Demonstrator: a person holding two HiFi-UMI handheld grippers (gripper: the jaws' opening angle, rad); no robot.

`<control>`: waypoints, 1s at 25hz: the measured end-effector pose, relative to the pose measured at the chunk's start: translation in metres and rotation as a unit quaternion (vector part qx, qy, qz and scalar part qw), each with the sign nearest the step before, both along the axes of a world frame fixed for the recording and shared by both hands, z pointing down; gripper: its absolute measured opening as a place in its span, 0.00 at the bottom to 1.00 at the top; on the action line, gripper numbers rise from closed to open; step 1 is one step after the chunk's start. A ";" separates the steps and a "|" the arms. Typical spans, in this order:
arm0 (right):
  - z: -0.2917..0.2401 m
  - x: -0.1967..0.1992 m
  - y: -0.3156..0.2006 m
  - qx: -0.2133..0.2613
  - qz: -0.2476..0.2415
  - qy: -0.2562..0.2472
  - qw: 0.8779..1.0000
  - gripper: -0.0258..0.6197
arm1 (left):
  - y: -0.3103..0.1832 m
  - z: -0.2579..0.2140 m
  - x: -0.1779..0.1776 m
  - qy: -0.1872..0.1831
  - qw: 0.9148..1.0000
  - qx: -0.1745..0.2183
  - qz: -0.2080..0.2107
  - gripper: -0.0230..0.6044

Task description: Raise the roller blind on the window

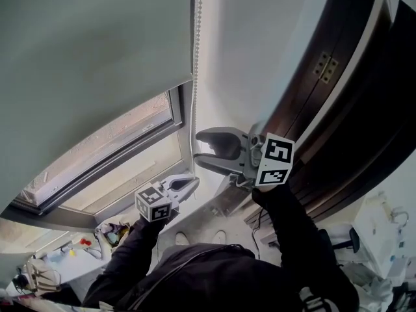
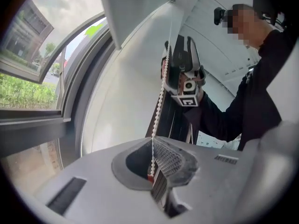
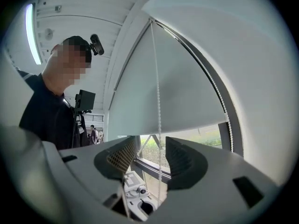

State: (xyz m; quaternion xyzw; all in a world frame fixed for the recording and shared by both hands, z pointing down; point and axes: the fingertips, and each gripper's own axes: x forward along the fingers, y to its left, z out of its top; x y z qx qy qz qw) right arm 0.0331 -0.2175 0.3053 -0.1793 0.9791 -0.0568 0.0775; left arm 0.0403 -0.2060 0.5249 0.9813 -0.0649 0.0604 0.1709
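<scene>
The grey roller blind [image 1: 84, 51] covers the upper part of the window, and its white bead chain [image 1: 197, 57] hangs down along its right edge. My right gripper [image 1: 196, 147] is the higher one; it stands open, with the chain [image 3: 156, 92] running between its jaws [image 3: 152, 155] untouched. Just below it my left gripper [image 1: 193, 186] is shut on the chain [image 2: 159, 106], which disappears between the pressed pads [image 2: 152, 174]. In the left gripper view the right gripper's marker cube [image 2: 189, 97] shows above, beside the chain. The blind's bottom edge [image 3: 177, 127] leaves a strip of glass uncovered.
The window frame [image 1: 117, 155] slants across below the blind, with an opened sash [image 2: 32, 69] at the left. A dark wooden door frame [image 1: 338, 109] stands close on the right. Bags and small items [image 1: 110, 233] lie low at the left. A second chain strand [image 3: 217, 97] follows the blind's edge.
</scene>
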 end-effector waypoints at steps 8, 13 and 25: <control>-0.007 -0.006 -0.003 0.023 0.012 0.023 0.999 0.07 | 0.025 0.067 -0.005 -0.032 0.998 -0.049 0.000 0.06; -0.008 -0.009 0.001 0.009 0.005 0.022 1.000 0.05 | 0.035 0.063 -0.004 -0.023 0.998 -0.048 0.016 0.06; 0.052 -0.011 -0.004 -0.004 0.029 0.077 0.997 0.05 | -0.021 -0.016 -0.057 0.072 0.993 0.003 -0.097 0.09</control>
